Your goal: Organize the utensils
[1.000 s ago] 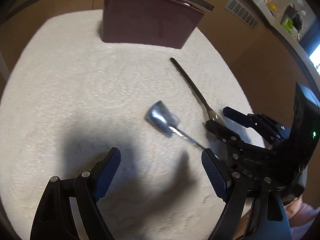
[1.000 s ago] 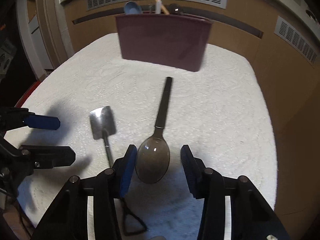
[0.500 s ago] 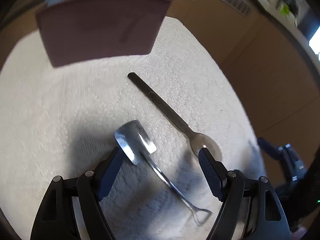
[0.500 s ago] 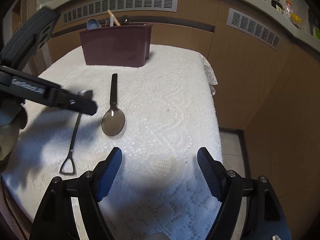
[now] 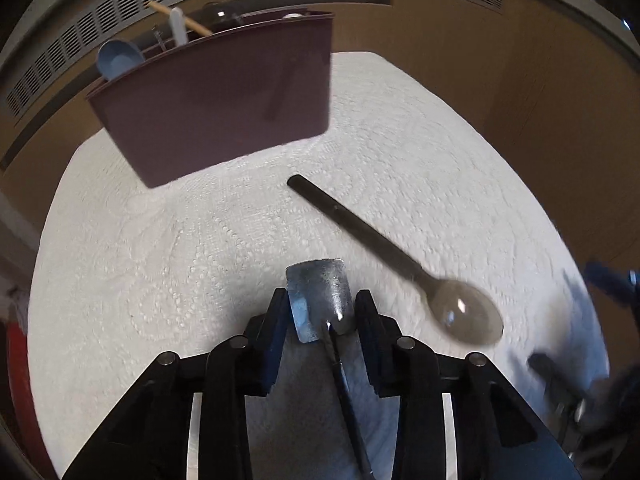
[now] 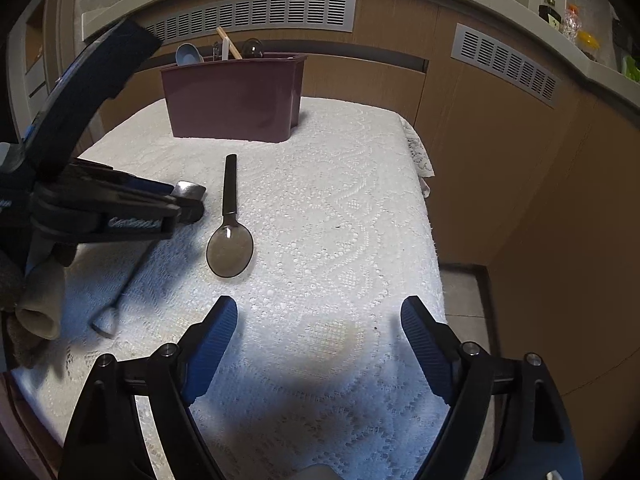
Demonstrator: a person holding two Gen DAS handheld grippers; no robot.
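1. A white lace cloth point(image 6: 340, 216) covered the table, with brown cabinet fronts and slatted vents point(image 6: 256, 12) behind it and a strip of floor off the cloth's edge at 3 o'clock.
2. A maroon utensil holder point(image 6: 234, 96) stood at 12 o'clock near the far edge, already holding a blue scoop point(image 6: 188, 54) and some sticks.
3. The left gripper point(image 5: 320, 316), at 9 o'clock in the right wrist view, had just been closing and clenched the flat blade of a small metal spatula point(image 5: 320, 300), its thin handle trailing back between the fingers.
4. A dark spoon point(image 6: 230, 220) lay loose just beside it, bowl toward the camera, handle aimed at the holder.
5. The right gripper point(image 6: 318, 344) had just been widening; it hung released, nothing between its blue pads point(image 6: 424, 344), over bare cloth at 6 o'clock.
6. Open cloth ran from the spoon to the 3 o'clock edge.
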